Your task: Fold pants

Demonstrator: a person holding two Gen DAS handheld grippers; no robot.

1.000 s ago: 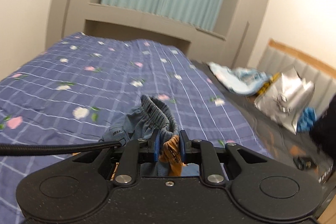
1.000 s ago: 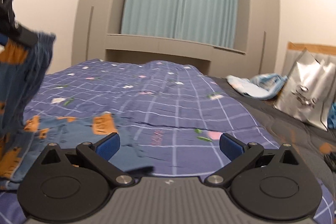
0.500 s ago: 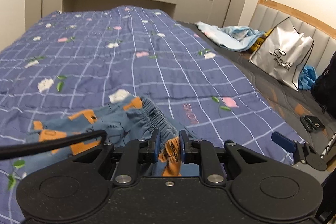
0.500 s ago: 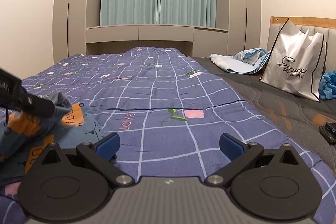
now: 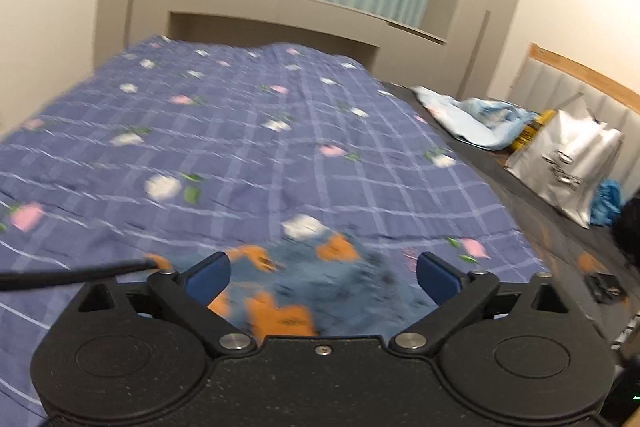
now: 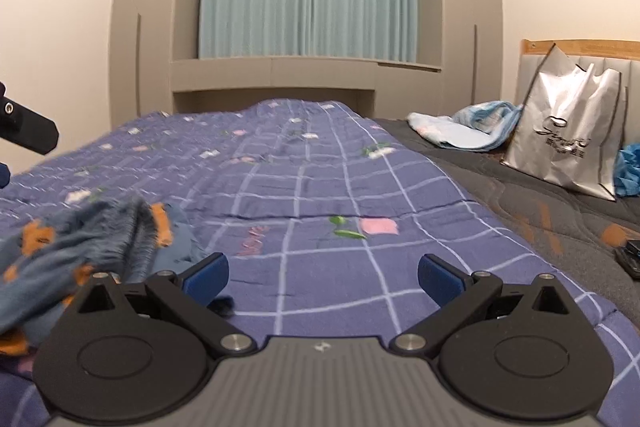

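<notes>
The blue pants with orange patches (image 5: 304, 287) lie crumpled on the purple checked quilt (image 5: 240, 147), just below and ahead of my left gripper (image 5: 323, 277). Its jaws are opening and stand wide, the blue pads clear of the cloth. In the right wrist view the same pants (image 6: 80, 243) sit bunched at the lower left, beside my right gripper (image 6: 323, 277), which is open over bare quilt (image 6: 340, 187). A black part of the left gripper (image 6: 28, 131) shows at the left edge there.
A silver shopping bag (image 6: 568, 131) leans against the headboard at the right. Light blue cloth (image 6: 468, 131) lies on the dark grey mattress cover (image 6: 520, 203). A small black device (image 6: 630, 259) rests near the right edge. Wardrobe and curtain stand beyond the bed.
The left gripper lowered the pants to the quilt, then opened and let go of the waistband. The pants now lie loose. The right gripper stayed open and nearly still.
</notes>
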